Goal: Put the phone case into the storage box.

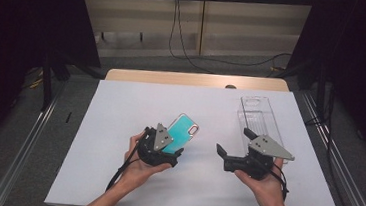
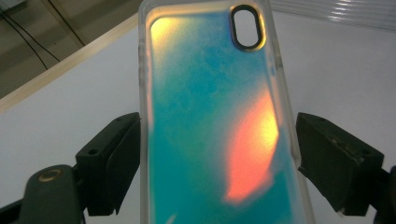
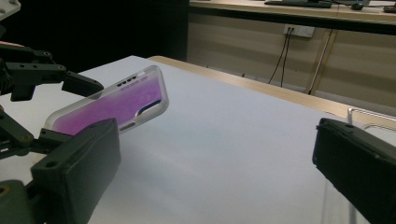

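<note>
A teal iridescent phone case (image 1: 183, 128) with a clear rim is held tilted above the white sheet, camera cutout pointing away. My left gripper (image 1: 171, 143) is shut on its lower half. In the left gripper view the case (image 2: 210, 116) spans the gap and both black jaws press its long edges. From the right gripper view the same case (image 3: 112, 105) looks purple, with one of the left gripper's fingers (image 3: 81, 85) on its upper edge. My right gripper (image 1: 234, 141) hovers to the right of the case, open, with nothing between its fingers (image 3: 74, 172).
A clear plastic phone case or tray (image 1: 258, 120) lies flat at the back right of the white sheet (image 1: 120, 107), just beyond the right gripper. The wooden table edge (image 1: 198, 79) runs along the far side. Cables hang on the wall behind.
</note>
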Tool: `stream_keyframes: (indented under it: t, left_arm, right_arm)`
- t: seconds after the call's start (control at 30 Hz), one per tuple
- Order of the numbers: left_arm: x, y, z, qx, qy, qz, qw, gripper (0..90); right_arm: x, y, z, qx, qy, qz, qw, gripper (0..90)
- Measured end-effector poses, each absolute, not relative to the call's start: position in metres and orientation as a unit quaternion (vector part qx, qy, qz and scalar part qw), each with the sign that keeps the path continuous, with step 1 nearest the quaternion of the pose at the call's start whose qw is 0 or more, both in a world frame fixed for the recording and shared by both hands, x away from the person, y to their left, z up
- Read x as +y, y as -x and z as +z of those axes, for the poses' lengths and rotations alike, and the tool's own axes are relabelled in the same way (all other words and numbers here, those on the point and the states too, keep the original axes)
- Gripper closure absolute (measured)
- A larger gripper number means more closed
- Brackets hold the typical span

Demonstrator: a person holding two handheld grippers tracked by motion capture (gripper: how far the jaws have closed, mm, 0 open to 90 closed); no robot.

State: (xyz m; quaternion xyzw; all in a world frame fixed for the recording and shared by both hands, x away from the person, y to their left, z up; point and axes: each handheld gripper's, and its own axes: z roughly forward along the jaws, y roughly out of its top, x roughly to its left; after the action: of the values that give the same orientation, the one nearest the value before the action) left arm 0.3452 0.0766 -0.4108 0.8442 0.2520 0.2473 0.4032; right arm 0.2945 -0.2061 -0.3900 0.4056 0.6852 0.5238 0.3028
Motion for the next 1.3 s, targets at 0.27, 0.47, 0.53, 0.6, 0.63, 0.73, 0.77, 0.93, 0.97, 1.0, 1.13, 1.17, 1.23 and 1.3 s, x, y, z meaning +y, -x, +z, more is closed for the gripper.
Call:
stream_keyframes:
  t: [0.27, 0.47, 0.53, 0.6, 0.63, 0.73, 0.77, 0.93, 0.97, 1.0, 1.13, 1.17, 1.23, 1.3]
  left_arm:
    - [0.069, -0.336, -0.412, 0.246, -0.836, 0.260, 0.416, 16.9]
    - [0.067, -0.333, -0.416, 0.243, -0.838, 0.255, 0.416, 16.9]
    - [0.066, -0.331, -0.416, 0.240, -0.838, 0.257, 0.416, 16.9]
    - [0.064, -0.330, -0.416, 0.236, -0.842, 0.253, 0.413, 16.9]
    - [0.063, -0.329, -0.417, 0.234, -0.841, 0.255, 0.416, 16.9]
    - [0.060, -0.327, -0.417, 0.230, -0.844, 0.254, 0.413, 16.9]
    - [0.059, -0.327, -0.418, 0.231, -0.842, 0.257, 0.414, 16.8]
    - [0.056, -0.327, -0.418, 0.230, -0.840, 0.264, 0.414, 16.9]
    - [0.055, -0.327, -0.418, 0.229, -0.840, 0.268, 0.413, 16.9]
    - [0.054, -0.327, -0.418, 0.228, -0.840, 0.269, 0.413, 16.8]
    - [0.051, -0.328, -0.419, 0.229, -0.837, 0.277, 0.413, 16.8]
    - [0.050, -0.328, -0.419, 0.226, -0.837, 0.281, 0.411, 16.8]
    - [0.048, -0.327, -0.420, 0.224, -0.835, 0.288, 0.412, 16.9]
    - [0.046, -0.328, -0.419, 0.220, -0.836, 0.290, 0.410, 16.9]
  right_arm:
    - [-0.197, -0.305, -0.389, 0.700, -0.390, 0.527, 0.283, 5.3]
    - [-0.195, -0.309, -0.394, 0.715, -0.398, 0.511, 0.263, 7.0]
    - [-0.194, -0.309, -0.394, 0.715, -0.398, 0.514, 0.256, 10.9]
    - [-0.194, -0.310, -0.393, 0.717, -0.400, 0.514, 0.247, 13.7]
    - [-0.194, -0.310, -0.393, 0.717, -0.400, 0.514, 0.247, 13.7]
    - [-0.193, -0.312, -0.390, 0.719, -0.407, 0.511, 0.237, 15.0]
    - [-0.193, -0.312, -0.389, 0.719, -0.409, 0.510, 0.234, 17.0]
    - [-0.194, -0.316, -0.387, 0.727, -0.439, 0.495, 0.183, 16.6]
    - [-0.195, -0.318, -0.386, 0.731, -0.442, 0.489, 0.174, 16.6]
    - [-0.195, -0.319, -0.385, 0.734, -0.445, 0.485, 0.167, 16.4]
    - [-0.194, -0.324, -0.379, 0.741, -0.449, 0.472, 0.166, 21.4]
    - [-0.194, -0.325, -0.379, 0.741, -0.449, 0.472, 0.163, 22.3]
    - [-0.194, -0.328, -0.378, 0.744, -0.451, 0.467, 0.155, 24.8]
    - [-0.192, -0.329, -0.378, 0.751, -0.455, 0.454, 0.151, 27.7]
